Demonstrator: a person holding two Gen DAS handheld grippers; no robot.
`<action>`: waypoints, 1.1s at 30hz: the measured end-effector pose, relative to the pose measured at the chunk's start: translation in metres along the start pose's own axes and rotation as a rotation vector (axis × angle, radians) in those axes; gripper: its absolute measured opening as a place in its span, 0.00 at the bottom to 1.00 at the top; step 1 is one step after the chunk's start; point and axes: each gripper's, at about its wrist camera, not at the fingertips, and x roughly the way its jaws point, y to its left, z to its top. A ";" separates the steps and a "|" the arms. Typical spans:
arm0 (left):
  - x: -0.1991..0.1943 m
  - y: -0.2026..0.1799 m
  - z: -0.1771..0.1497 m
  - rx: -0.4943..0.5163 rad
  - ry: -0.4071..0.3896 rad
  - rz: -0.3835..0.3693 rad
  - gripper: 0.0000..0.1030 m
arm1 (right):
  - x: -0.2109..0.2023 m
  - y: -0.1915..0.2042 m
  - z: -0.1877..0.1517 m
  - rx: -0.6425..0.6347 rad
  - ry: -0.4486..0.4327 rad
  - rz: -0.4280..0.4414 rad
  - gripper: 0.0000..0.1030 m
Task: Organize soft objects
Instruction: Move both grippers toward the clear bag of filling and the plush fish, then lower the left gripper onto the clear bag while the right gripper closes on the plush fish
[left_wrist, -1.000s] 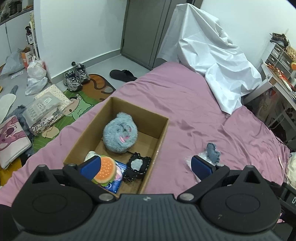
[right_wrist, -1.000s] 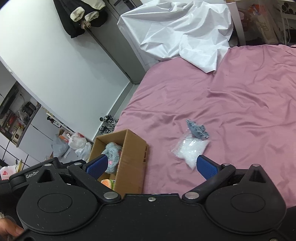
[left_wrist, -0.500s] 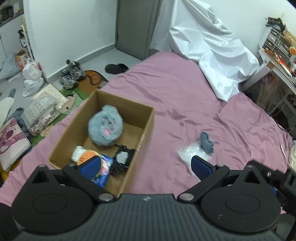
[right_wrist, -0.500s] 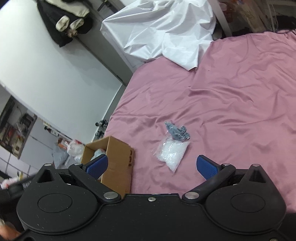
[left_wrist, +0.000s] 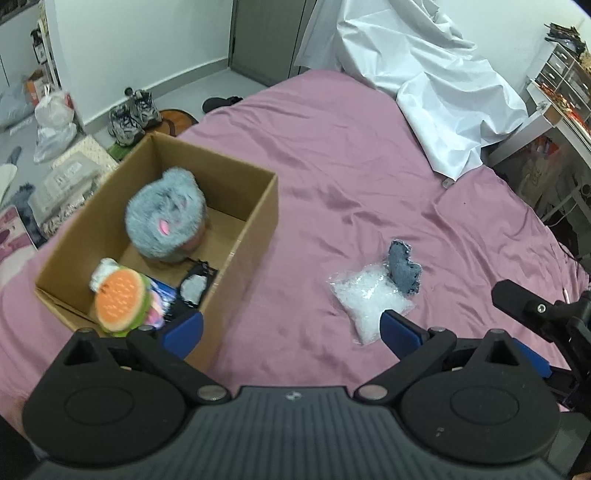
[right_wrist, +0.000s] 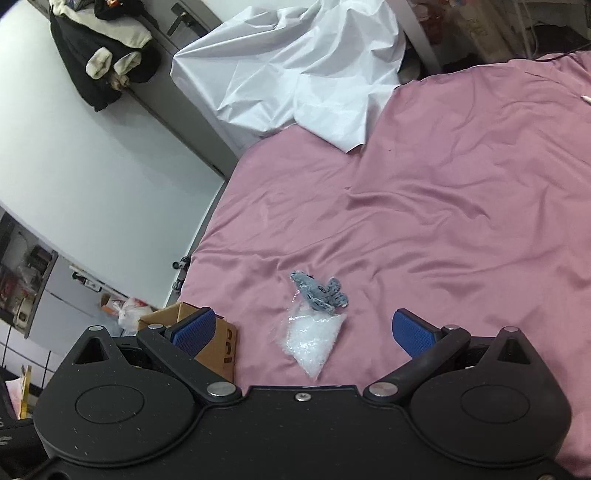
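A cardboard box (left_wrist: 255, 229) sits on the pink bed and holds a fluffy grey plush (left_wrist: 164, 218), a burger-shaped plush (left_wrist: 122, 301) and a small black-framed item (left_wrist: 194, 286). A clear bag of white filling (left_wrist: 369, 295) with a blue denim piece (left_wrist: 404, 271) lies on the sheet to the right of the box. My left gripper (left_wrist: 291, 326) is open and empty, above the box's near right corner. My right gripper (right_wrist: 303, 330) is open and empty, just short of the bag (right_wrist: 314, 336) and denim piece (right_wrist: 319, 291). The box corner (right_wrist: 214, 343) shows at its left finger.
A white sheet (left_wrist: 424, 85) is heaped at the bed's far end. Shoes (left_wrist: 131, 116), bags and cushions lie on the floor to the left of the bed. A desk and drawers (left_wrist: 561, 96) stand at the right. The right gripper's body (left_wrist: 543, 310) shows at the right edge.
Both grippers have drawn back and shifted right. The box has slid left in both views, and the bag with the denim piece now lies between the right gripper's fingers.
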 end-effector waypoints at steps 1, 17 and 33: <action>0.003 -0.002 0.000 -0.007 0.004 -0.002 0.97 | 0.002 -0.001 0.001 -0.003 0.004 0.003 1.00; 0.047 -0.030 -0.005 -0.104 0.009 -0.042 0.87 | 0.036 -0.027 0.012 0.076 0.073 0.017 0.99; 0.095 -0.043 -0.017 -0.217 0.073 -0.100 0.64 | 0.049 -0.039 0.021 0.103 0.082 -0.027 0.90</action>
